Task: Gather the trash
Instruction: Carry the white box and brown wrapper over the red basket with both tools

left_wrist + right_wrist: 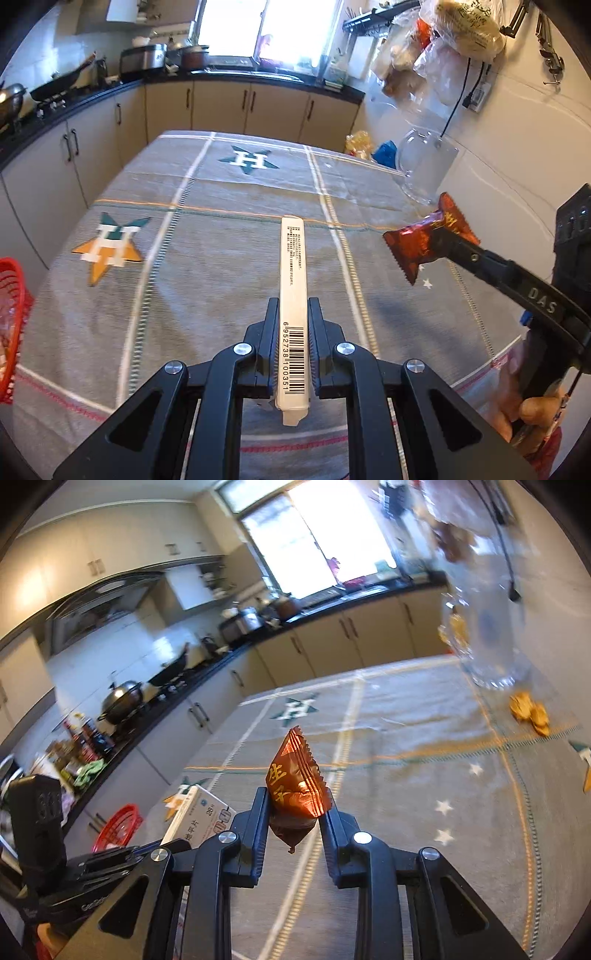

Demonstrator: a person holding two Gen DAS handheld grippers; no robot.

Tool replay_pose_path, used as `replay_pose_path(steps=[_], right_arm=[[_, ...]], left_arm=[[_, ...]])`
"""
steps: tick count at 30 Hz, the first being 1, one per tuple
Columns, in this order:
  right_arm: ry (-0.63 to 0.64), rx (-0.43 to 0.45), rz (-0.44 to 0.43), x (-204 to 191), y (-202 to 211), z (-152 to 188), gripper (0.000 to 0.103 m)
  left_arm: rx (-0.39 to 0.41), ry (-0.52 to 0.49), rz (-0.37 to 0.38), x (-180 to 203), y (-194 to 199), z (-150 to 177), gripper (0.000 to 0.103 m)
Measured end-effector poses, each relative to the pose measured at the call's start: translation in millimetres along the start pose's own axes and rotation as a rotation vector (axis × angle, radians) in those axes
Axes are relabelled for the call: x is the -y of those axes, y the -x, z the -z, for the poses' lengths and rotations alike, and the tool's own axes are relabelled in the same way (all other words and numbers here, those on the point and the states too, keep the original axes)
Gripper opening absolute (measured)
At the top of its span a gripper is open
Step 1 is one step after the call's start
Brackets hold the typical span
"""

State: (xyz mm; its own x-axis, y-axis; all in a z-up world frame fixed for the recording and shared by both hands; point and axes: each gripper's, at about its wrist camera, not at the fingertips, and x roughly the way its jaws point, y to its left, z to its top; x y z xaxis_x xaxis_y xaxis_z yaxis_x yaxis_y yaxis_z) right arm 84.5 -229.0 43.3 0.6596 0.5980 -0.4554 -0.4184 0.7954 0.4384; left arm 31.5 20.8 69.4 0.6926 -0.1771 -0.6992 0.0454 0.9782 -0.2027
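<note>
While pinched edge-on between the left gripper (293, 314) jaws, the flat white box (293, 280) sticks fwd above the tabletop (221, 192). Right gripper (295, 805) jaws clamp a red candy wrapper (297, 779). Red basket (9, 325) sits far left of left jaws; glass jar (424, 170) fwd-right.

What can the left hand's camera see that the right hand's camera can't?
Only the left wrist view shows the barcode on the long white cardboard box pinched in the left gripper, plus the bulging plastic bags hanging on the wall. Only the right wrist view shows crumpled orange-yellow scraps lying on the tablecloth and the steel range hood. Both show the shiny red-brown foil snack wrapper held by the right gripper, the red plastic mesh basket, the clear glass jar and the grey star-patterned tablecloth.
</note>
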Motion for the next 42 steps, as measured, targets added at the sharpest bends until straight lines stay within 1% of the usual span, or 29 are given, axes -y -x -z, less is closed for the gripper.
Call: replay_pose_path(steps=[5,9,12,15,19,24,32,42], right_arm=[[0.051,0.010,-0.025,-18.8,1.9,5.7,0.029],[0.044,-0.010,-0.036,-27.9,0.2,5.4,0.029],[0.065,-0.011,-0.030,-43.5,4.3,6.6,0.029],[0.059,-0.024,-0.073,-59.6,6.5,11.1,0.029],[0.089,-0.042,-0.097,-85.0,4.4,18.3,0.029],[0.120,-0.068,-0.124,-112.4,-4.5,24.9,0.029],[0.150,-0.118,-0.151,-144.4,-23.1,32.7,0.029],[0.199,-0.166,-0.186,-191.6,-45.5,39.1,0.029]], left_arm=[[0.030,0.019,-0.028,-16.9,17.3,6.3,0.013],[0.049,0.021,-0.048,-26.9,30.8,11.1,0.013],[0.069,0.029,-0.060,-36.3,42.8,13.9,0.013],[0.088,0.042,-0.066,-46.3,54.5,16.5,0.013],[0.104,0.056,-0.077,-59.1,65.9,20.0,0.013],[0.121,0.081,-0.084,-74.5,79.0,24.1,0.013],[0.156,0.123,-0.095,-101.1,97.2,27.1,0.013],[0.197,0.182,-0.115,-144.0,121.4,35.9,0.013]])
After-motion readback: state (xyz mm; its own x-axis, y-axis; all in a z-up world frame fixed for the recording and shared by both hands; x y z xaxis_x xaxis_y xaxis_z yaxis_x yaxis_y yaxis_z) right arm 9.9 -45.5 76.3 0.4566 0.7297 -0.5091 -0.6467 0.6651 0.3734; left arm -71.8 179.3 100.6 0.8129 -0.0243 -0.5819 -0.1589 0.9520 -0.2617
